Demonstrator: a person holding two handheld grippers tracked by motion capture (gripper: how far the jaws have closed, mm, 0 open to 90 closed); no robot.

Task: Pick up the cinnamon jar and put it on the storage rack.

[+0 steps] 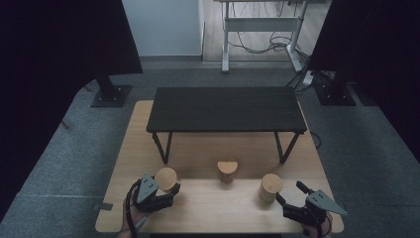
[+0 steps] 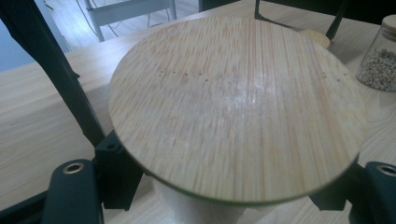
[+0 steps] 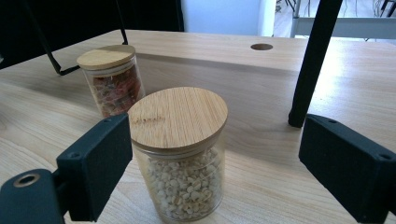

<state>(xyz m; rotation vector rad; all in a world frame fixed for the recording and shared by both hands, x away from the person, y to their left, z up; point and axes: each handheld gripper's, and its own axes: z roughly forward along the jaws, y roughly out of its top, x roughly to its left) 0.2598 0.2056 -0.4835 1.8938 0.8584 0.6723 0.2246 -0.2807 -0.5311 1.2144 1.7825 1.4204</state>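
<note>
A: What is on the bench (image 1: 208, 208) at this moment?

B: Three glass jars with round bamboo lids stand in a loose row on a pale wooden bench, in front of a small black rack on thin legs (image 1: 225, 110). A person holds one pair of tongs in each hand.

A: What are the left tongs (image 1: 166, 191) doing?

B: They are pinching the left jar (image 1: 166, 179). In the left gripper view its lid (image 2: 236, 109) sits right between the black jaws, which press on the glass just beneath the lid. What is inside this jar is hidden by the lid.

A: And the right tongs (image 1: 291, 194)?

B: Spread wide, pinching nothing. The jar of pale beans (image 3: 180, 156) stands just ahead of them, in line with the gap. A jar of reddish pieces (image 3: 111, 80) stands farther off, beyond the bean jar, about halfway between the two pairs of tongs.

A: How should the step in hand be done well?

B: Probably by holding the left grip firm and level below the lid, since glass is slippery, and lifting straight up so the jar stays upright. The right tongs should slide forward until both pads flank the bean jar's glass wall, then squeeze evenly without nudging it.
</note>
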